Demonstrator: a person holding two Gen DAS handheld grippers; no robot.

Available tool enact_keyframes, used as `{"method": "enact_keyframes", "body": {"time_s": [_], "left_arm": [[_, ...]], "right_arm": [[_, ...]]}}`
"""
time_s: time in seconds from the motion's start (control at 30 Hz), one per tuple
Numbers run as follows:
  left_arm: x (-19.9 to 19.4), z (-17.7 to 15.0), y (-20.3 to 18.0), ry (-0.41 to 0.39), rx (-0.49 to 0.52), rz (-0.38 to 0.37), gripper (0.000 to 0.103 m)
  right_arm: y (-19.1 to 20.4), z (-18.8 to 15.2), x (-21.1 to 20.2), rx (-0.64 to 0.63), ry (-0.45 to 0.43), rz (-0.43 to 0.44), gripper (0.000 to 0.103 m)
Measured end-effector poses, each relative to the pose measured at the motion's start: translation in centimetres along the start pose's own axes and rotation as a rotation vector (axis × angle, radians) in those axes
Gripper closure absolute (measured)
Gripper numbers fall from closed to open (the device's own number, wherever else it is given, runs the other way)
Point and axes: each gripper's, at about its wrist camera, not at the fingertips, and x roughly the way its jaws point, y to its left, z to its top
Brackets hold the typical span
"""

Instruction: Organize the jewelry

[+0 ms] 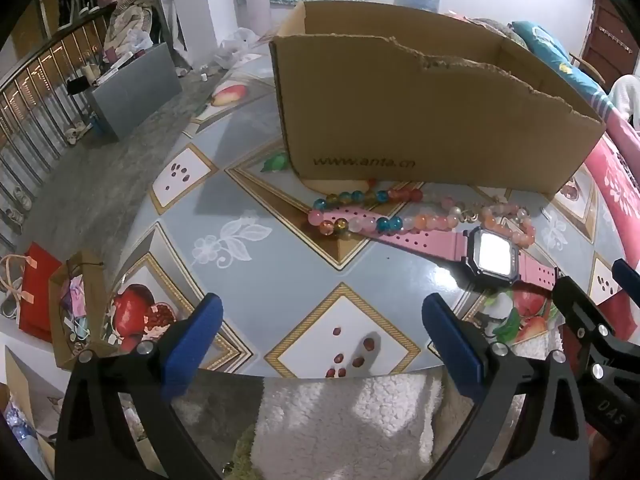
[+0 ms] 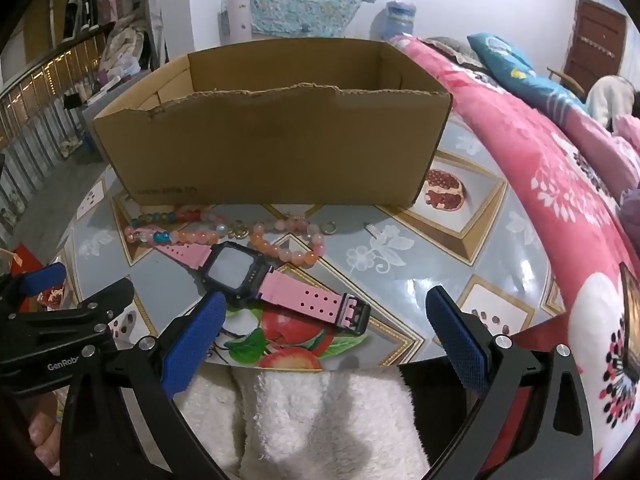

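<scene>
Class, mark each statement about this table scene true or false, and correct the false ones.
1. The pink watch lies inside the cardboard box. False: it lies on the table in front of the box.
2. The left gripper has open jaws with nothing between them. True.
3. The multicoloured bead bracelet rests against the watch's strap. True.
4. The right gripper is shut on the watch. False: its jaws stand open, gripping nothing.
5. The box's near wall has a torn top edge. True.
</scene>
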Motion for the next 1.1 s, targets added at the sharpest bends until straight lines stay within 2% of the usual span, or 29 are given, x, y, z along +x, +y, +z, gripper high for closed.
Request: {"method": "enact_keyframes", "body": {"time_s": [1.1], "left_arm": [[-0.8, 0.52, 0.95, -0.012, 0.002, 0.004, 0.006]], "right_arm": [[0.37, 0.22, -0.18, -0.002, -0.007, 0.006, 0.007]]}}
